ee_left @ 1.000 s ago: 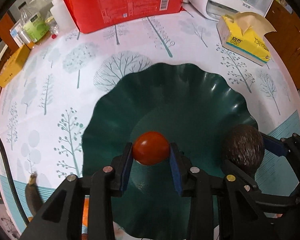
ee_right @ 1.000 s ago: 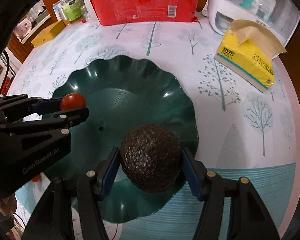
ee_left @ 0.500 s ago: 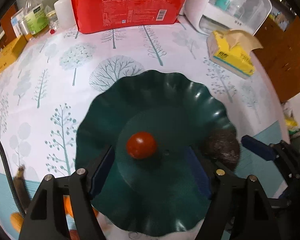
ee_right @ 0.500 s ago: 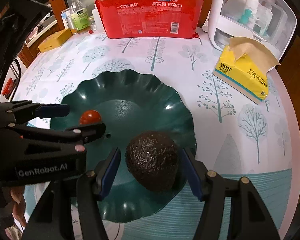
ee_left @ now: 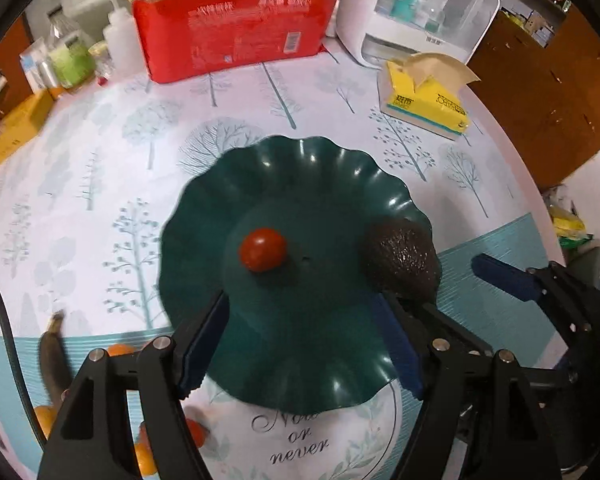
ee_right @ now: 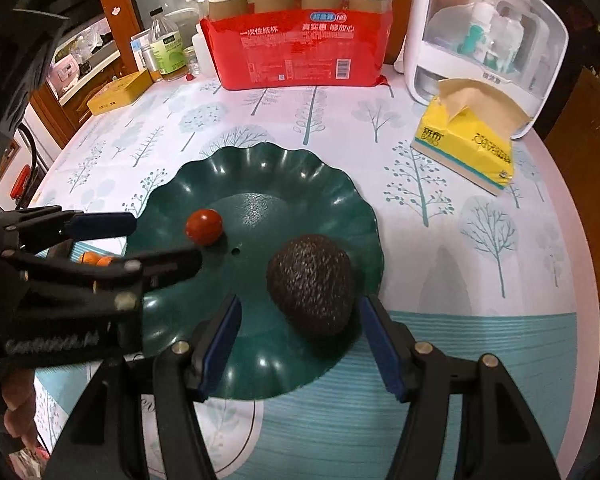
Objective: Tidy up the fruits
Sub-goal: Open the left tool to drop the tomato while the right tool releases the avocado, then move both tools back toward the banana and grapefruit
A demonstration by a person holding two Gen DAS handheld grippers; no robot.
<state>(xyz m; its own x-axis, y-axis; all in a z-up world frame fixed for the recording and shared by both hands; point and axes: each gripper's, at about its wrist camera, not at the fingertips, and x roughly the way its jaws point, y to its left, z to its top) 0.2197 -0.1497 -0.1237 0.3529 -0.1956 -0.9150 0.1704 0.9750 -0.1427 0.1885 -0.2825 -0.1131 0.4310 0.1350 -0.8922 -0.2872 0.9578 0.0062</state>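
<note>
A dark green wavy-rimmed plate sits mid-table. A red tomato lies left of its centre. A dark avocado lies near the plate's right edge. My left gripper is open and empty, raised over the plate's near edge; it also shows in the right wrist view. My right gripper is open and empty, its fingers apart on either side of the avocado without touching it.
A red pack of paper cups, a white appliance and a yellow tissue box stand at the back. Bottles and a yellow box stand back left. Small orange fruits and a banana lie near left.
Both grippers opened and drew back and up. The tomato and the avocado were let go and now rest on the plate.
</note>
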